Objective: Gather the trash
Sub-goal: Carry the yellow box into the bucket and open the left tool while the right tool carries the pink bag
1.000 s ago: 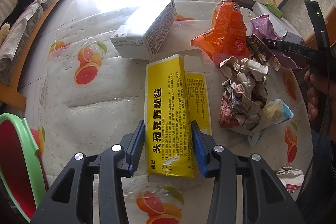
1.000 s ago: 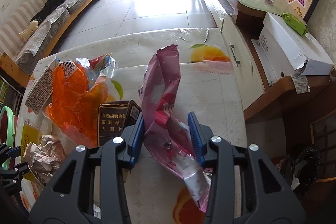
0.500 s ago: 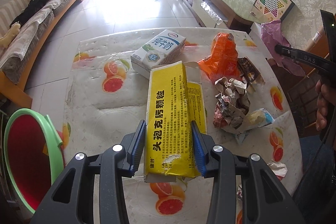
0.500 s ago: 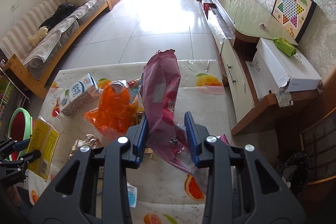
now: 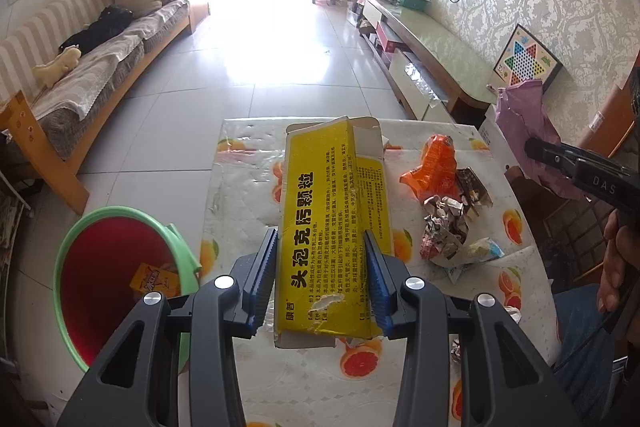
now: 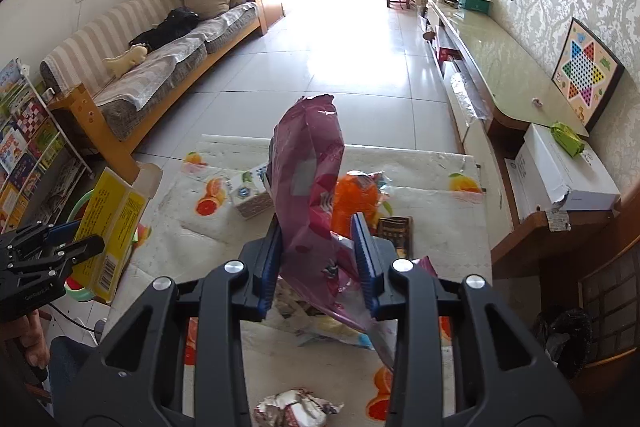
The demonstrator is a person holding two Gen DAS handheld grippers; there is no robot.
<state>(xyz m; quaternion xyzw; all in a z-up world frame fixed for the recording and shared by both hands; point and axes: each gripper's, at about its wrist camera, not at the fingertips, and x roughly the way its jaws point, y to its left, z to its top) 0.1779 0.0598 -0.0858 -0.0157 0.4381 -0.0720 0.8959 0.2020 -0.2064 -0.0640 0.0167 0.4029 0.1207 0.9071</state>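
Yellow carton (image 5: 326, 227) clamped in left gripper (image 5: 320, 283), purple bag (image 6: 312, 211) pinched in right gripper (image 6: 318, 263); next, over table's left edge into green bin (image 5: 76, 243).

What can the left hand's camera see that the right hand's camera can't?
Only the left wrist view looks into the green bin, showing an orange packet inside. Only the right wrist view shows the milk carton and bookshelf. Both show the left gripper clamping the yellow box, the right gripper clamping the purple bag, and the orange wrapper on the table.
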